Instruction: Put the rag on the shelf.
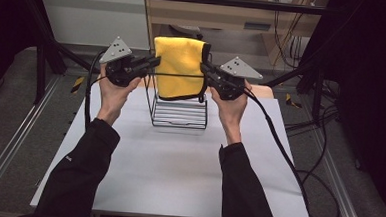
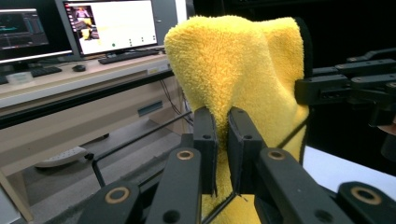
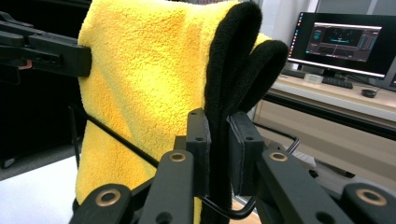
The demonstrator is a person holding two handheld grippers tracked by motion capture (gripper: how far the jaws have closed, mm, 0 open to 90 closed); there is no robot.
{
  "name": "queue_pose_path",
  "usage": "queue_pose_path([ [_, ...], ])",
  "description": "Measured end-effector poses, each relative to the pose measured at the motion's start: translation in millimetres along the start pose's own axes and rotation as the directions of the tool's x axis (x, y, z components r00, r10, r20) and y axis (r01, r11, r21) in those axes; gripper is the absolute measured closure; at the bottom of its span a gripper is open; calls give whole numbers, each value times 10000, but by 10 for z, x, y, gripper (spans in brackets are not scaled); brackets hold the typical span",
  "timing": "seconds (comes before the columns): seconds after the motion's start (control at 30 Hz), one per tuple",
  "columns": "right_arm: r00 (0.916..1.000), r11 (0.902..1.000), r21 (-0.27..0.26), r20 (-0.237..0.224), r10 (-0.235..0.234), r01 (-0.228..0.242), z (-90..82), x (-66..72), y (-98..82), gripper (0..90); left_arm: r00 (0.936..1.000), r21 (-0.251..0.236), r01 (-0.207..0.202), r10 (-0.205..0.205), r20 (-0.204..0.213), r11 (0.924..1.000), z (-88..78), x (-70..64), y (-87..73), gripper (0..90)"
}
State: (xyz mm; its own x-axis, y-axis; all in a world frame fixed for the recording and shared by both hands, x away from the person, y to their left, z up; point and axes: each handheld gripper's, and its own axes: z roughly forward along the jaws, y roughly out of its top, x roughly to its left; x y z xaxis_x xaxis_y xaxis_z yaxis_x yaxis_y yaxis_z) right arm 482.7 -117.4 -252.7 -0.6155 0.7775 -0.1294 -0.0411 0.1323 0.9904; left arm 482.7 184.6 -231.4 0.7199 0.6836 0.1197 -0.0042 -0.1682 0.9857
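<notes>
From the high view, the yellow towel (image 1: 178,67) hung folded over the top of a black wire rack (image 1: 178,113) at the far middle of the white table (image 1: 177,178), and it hid most of the rack's upper frame, so I couldn't make out how the rack was built up there. The left gripper (image 1: 156,62) came in from the left and the right gripper (image 1: 204,68) from the right, each pinching one side edge of the towel; the jaw tips were tiny here and hard to read. In the left gripper view, the two black jaws were clamped tight on a yellow fold of the towel (image 2: 238,70), and the towel blocked most of the right gripper (image 2: 303,91) behind it. A desk with monitors (image 2: 112,25) and a keyboard (image 2: 128,56) sat far left. In the right gripper view, the jaws were squeezed on the towel's black-trimmed edge (image 3: 229,74), a rack wire (image 3: 121,140) crossed behind, and the left gripper (image 3: 86,60) got cut off at the frame's left edge.
</notes>
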Motion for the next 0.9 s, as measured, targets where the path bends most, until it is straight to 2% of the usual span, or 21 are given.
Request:
queue_pose_path([
  [0.17,9999,9996,228,-1,-146,146,-7,20,-30,806,9998,148,-106,108,-167,9998,20,-21,-32,821],
  [0.23,9999,9996,292,90,-55,52,19,15,-37,811,9995,126,-150,154,-278,9998,39,-15,-24,821],
  [0.33,9997,9999,97,227,-70,68,51,-9,-36,812,9988,-3,-215,215,-435,9998,79,3,-5,822],
  [0.47,9998,10000,55,212,-45,44,63,-30,-52,796,9993,-194,-248,243,-268,9995,102,-2,-27,826],
  [0.53,9999,9997,193,73,-121,119,50,-28,-50,779,9995,-225,-222,218,-207,9995,82,0,-51,828],
  [0.63,9999,9995,315,-139,11,-7,17,-40,-19,750,9997,-328,-250,248,-57,9991,38,2,-71,831],
  [0.77,9992,9982,508,-241,328,-316,-2,-86,16,678,9985,-331,-534,538,94,9980,9,-25,-51,835],
  [0.9,9980,9968,604,-325,541,-520,45,-126,55,528,9972,-428,-696,707,234,9967,6,-44,-39,838],
])
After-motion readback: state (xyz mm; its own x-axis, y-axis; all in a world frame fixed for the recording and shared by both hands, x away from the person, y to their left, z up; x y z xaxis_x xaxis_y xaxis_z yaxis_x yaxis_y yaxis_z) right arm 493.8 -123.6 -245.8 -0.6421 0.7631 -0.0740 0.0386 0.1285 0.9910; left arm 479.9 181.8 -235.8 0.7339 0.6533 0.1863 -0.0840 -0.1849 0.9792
